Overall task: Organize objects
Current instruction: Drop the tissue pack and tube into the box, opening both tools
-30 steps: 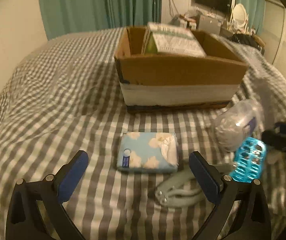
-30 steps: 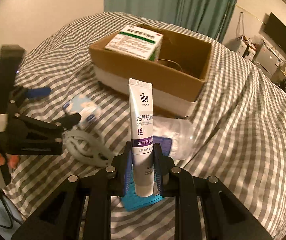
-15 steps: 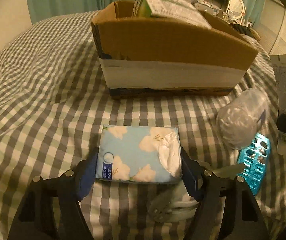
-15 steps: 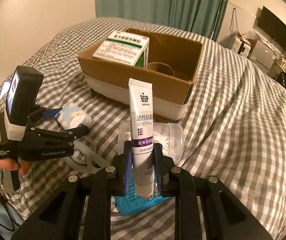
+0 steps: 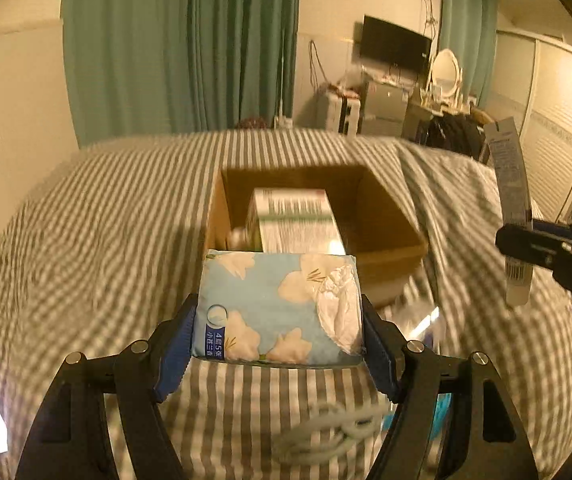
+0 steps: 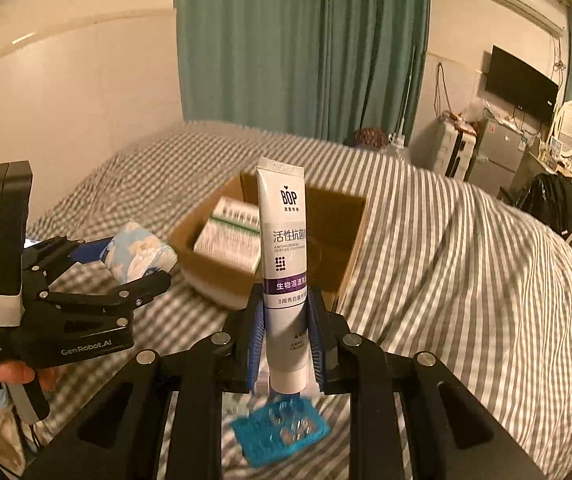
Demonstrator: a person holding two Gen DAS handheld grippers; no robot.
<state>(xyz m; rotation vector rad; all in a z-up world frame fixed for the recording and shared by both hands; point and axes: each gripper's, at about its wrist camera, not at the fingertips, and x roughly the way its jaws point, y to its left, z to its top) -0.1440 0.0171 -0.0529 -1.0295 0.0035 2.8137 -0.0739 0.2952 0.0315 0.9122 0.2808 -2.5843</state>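
Bed with a grey-white checked cover (image 5: 98, 216), teal curtains (image 5: 182, 44) behind, wall TV (image 5: 396, 46) and an oval mirror (image 5: 446, 68) on a cluttered dresser at the far right. Open cardboard box (image 5: 390, 248) sits mid-bed with a green-white carton (image 5: 296, 220) inside. My left gripper (image 5: 278, 320) is clamped on a blue floral tissue pack (image 5: 278, 308), lifted off the cover, just in front of the box's near wall. My right gripper (image 6: 284, 328) is clamped on a BOP toothpaste tube (image 6: 284, 248), upright, cap end down, box behind it. Below the tube a blue blister pack (image 6: 282, 436) lies on the cover. A pale looped thing (image 5: 326, 432) under the left gripper, too blurred to tell.
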